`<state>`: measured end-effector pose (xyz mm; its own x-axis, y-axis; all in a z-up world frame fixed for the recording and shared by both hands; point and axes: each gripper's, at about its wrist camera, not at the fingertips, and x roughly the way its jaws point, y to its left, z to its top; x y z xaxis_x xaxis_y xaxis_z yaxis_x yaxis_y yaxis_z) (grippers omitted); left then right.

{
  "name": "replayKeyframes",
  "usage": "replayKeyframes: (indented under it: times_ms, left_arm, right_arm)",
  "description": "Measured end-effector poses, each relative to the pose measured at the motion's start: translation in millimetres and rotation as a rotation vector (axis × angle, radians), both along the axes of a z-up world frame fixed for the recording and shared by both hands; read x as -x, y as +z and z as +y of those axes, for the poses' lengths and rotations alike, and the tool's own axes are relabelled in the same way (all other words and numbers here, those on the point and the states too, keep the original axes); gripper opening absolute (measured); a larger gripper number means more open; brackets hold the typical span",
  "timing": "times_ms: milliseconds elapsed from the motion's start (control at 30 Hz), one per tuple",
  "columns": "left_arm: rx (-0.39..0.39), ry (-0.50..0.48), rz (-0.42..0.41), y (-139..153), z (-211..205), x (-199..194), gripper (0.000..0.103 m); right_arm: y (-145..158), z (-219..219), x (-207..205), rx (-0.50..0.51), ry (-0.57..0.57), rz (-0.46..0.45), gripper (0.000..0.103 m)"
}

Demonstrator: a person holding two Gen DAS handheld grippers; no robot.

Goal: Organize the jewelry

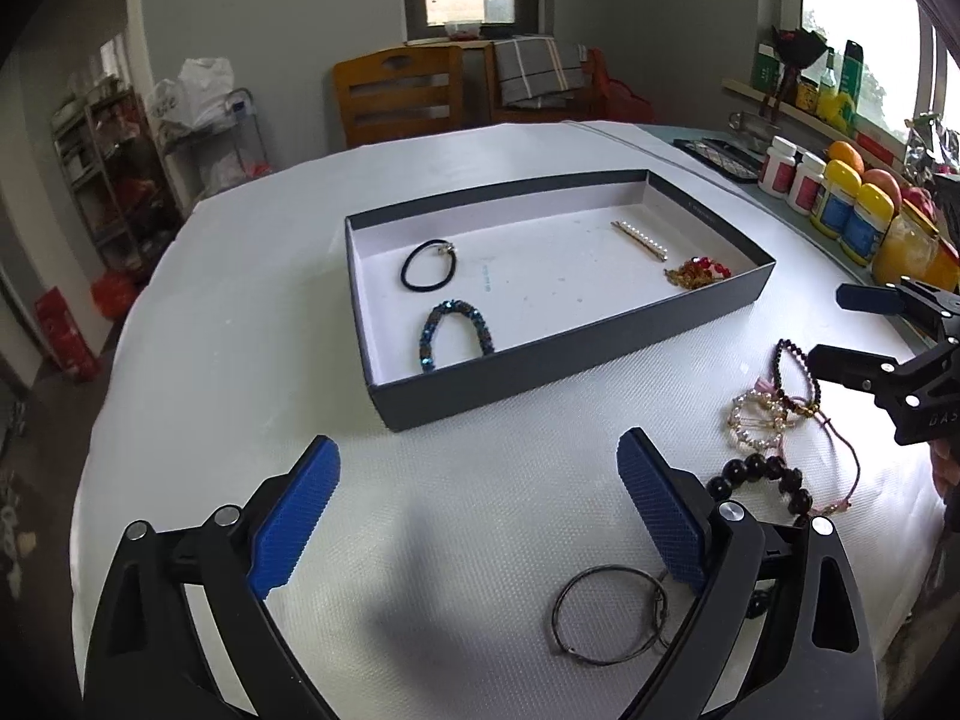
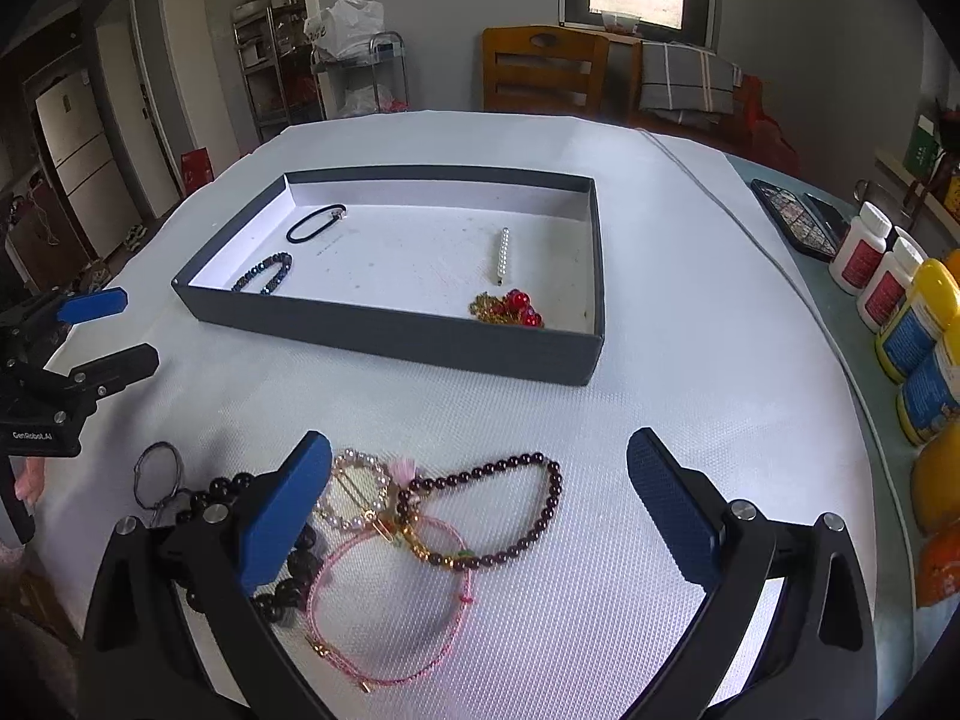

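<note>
**Room in the middle, clutter on the side**

The white table (image 1: 252,360) is bare left of the box (image 1: 540,360). The box's middle floor is free. A heap of bracelets (image 2: 420,516) lies in front. Bottles (image 2: 900,312) crowd the right edge.

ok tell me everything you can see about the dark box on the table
The box is a shallow rectangular tray, apparently cardboard, dark grey outside, white inside and lidless. It sits flat on the white table cover. Inside lie a black hair tie, a blue beaded bracelet, a pearl hair clip and a red-and-gold piece. Neither gripper touches it.
</note>
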<state>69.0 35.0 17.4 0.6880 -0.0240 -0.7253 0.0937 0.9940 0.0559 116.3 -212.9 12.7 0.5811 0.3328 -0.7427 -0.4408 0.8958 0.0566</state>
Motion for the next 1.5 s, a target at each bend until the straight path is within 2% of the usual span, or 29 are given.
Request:
replayKeyframes:
  times_ms: [200, 600, 733, 1200, 1267, 1367, 1500]
  left_arm:
    - [-0.096, 0.03, 0.003, -11.6, -10.1, 11.3, 0.096]
    - [-0.052, 0.011, 0.036, -20.7, -12.8, 33.3, 0.096]
    - [-0.081, 0.013, 0.042, -25.6, -13.7, 41.1, 0.096]
    - [-0.046, 0.007, 0.068, -27.7, -12.6, 44.6, 0.096]
    - [-0.02, 0.004, 0.087, -28.9, -12.0, 44.8, 0.096]
    - [0.06, -0.009, 0.119, -30.7, -10.1, 45.1, 0.096]
    - [0.046, -0.018, 0.137, -36.1, -14.1, 45.6, 0.095]
  right_arm:
    - [-4.5, -8.9, 13.1, 0.002, -0.021, 0.006, 0.097]
    - [-10.0, -14.0, 38.6, 0.012, -0.007, 0.008, 0.097]
    - [-13.2, -12.5, 46.3, 0.023, 0.009, 0.01, 0.097]
    - [-17.1, -8.1, 49.2, 0.022, 0.024, 0.019, 0.097]
    - [-17.5, -7.5, 49.9, 0.021, 0.027, 0.023, 0.097]
    - [-17.2, -6.4, 51.8, 0.018, 0.032, 0.022, 0.097]
    - [-18.3, -3.4, 54.6, 0.019, 0.036, 0.024, 0.096]
